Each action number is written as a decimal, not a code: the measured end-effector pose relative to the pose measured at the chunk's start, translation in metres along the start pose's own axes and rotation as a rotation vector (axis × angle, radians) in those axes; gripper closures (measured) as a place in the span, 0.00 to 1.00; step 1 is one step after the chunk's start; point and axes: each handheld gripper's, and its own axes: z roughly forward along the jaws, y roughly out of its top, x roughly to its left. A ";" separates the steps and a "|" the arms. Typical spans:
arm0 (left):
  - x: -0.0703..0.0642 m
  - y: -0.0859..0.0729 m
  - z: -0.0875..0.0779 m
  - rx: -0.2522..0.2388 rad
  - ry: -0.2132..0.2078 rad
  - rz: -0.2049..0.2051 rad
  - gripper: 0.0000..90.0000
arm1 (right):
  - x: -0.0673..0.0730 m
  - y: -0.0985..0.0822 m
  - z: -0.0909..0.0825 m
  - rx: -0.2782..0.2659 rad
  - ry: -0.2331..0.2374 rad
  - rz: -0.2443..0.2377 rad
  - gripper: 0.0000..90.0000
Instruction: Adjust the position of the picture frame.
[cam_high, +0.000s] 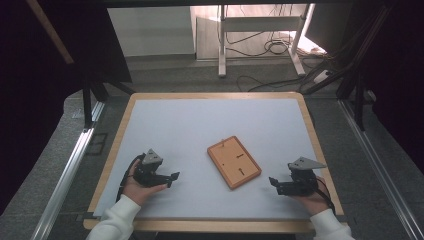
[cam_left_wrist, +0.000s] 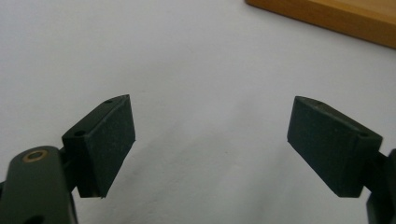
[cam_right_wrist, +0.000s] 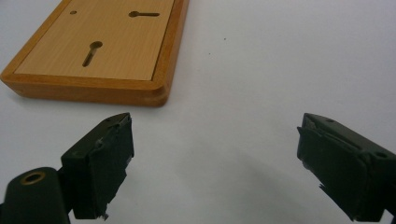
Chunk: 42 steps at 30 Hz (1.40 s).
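I judge nothing is started yet: my left gripper and right gripper rest released and empty on the counter at lower left and lower right, flanking the wooden board at centre, which the next reach must close on; no writing is readable.

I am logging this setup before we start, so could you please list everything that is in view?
wooden board: one, orange-brown with two keyhole slots, flat on the mat between the tongs, touched by neither.
mat: one, pale grey-white, covering the tabletop.
table: one, light wood rim around the mat.
stand: one, white, on the floor beyond the table.
cables: several, black, on the floor by the stand.
left tongs: one, black, open, near left on the mat.
right tongs: one, black, open, near right.
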 end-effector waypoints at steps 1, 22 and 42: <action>0.001 0.000 -0.001 -0.004 0.001 0.003 0.17 | 0.000 0.000 0.000 0.000 0.000 0.000 0.12; -0.001 -0.003 -0.011 -0.029 -0.025 0.025 0.22 | 0.006 0.003 -0.001 -0.005 0.006 0.004 0.18; -0.024 0.039 0.013 -0.040 -0.062 0.057 0.26 | 0.005 -0.001 -0.005 -0.005 0.011 -0.021 0.19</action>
